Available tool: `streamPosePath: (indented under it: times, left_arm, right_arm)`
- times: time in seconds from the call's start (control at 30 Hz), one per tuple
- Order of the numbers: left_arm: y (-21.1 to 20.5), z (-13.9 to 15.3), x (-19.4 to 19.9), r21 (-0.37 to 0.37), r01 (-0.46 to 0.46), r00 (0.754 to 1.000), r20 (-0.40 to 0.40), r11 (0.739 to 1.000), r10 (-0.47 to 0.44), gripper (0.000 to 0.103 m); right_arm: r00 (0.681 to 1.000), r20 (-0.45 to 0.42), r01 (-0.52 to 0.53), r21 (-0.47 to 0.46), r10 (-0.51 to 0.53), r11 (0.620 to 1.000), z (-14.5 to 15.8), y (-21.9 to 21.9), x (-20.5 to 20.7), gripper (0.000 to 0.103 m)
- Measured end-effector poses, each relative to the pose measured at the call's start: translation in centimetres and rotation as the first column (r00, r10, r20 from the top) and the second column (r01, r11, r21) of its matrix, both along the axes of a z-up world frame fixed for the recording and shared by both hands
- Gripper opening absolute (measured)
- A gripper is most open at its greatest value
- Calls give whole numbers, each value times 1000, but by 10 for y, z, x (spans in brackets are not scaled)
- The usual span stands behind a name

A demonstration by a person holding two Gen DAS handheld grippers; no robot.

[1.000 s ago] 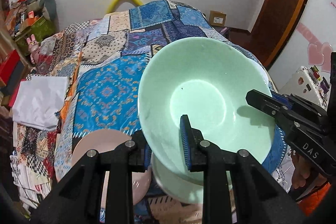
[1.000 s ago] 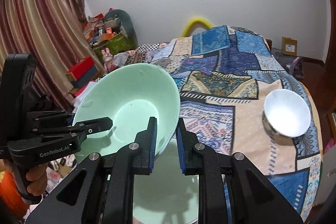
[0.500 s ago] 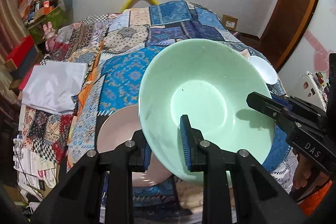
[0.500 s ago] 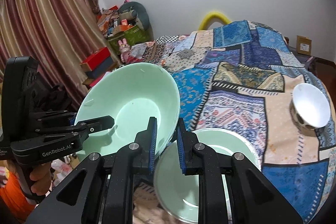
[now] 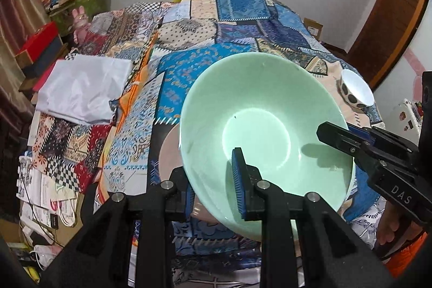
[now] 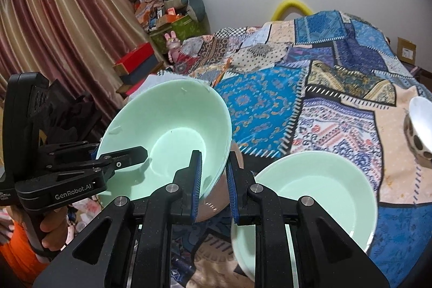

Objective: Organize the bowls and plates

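A large mint green bowl is held in the air above the patchwork bed by both grippers. My left gripper is shut on its near rim. My right gripper is shut on its opposite rim and shows in the left wrist view; the left gripper shows in the right wrist view. Under the bowl lies a pink plate. A mint green plate lies on the bed to the right of it. A small white bowl with a spotted outside stands at the far right.
The patchwork bedspread covers the bed. A folded white cloth lies at its left edge. Boxes and clutter stand on the floor at the left, and a curtain hangs behind them. A wooden door is at the right.
Both grippers have carried the green bowl to the left, off the green plate and over the pink plate. The green plate now lies uncovered at the right.
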State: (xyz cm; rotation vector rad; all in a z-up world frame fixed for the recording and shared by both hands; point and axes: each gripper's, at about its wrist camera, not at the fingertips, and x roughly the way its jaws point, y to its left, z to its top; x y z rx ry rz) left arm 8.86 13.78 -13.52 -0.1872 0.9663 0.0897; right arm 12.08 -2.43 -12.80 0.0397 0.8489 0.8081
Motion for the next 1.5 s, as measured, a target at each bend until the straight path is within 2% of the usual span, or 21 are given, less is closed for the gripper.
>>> streamPosePath:
  times: [0.53, 1.0, 1.2, 1.5]
  left_arm:
    - [27, -48, 2, -51, -32, 995, -93, 998, 28, 24]
    - [36, -76, 14, -74, -50, 988, -151, 996, 39, 24]
    - [37, -82, 19, -80, -48, 987, -156, 996, 35, 24]
    - [32, -84, 19, -34, -38, 988, -153, 999, 32, 24]
  right_arm:
    - [993, -109, -39, -41, 35, 998, -37, 25, 2, 16]
    - [985, -170, -48, -61, 37, 997, -59, 32, 10, 16]
    - [986, -161, -43, -73, 31, 996, -60, 32, 11, 16]
    - [993, -117, -41, -107, 28, 993, -53, 34, 5, 19]
